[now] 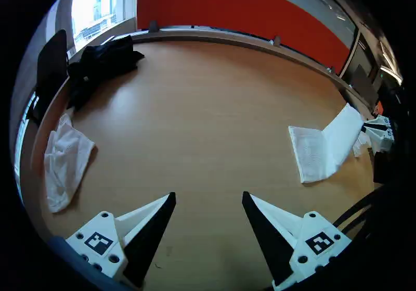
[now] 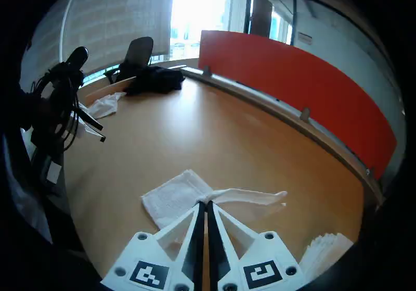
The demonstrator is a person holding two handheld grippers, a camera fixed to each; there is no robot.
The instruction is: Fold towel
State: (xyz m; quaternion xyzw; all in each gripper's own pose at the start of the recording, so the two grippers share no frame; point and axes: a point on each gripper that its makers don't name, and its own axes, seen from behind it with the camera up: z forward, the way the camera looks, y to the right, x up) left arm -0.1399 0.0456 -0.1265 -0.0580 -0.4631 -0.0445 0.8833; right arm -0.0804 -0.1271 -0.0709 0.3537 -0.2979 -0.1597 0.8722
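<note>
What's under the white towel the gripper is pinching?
The towel lies on the wooden table, one edge lifted. Anything beneath its flat part is covered.

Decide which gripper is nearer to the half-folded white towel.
Right. The right gripper is shut on the towel, pinching a raised fold at its fingertips. The left gripper hangs open above the table, with the towel well off to one side.

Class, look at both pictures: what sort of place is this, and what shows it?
Probably an office or meeting room: a long wooden table, a red divider panel along its edge, and an office chair by large windows.
</note>
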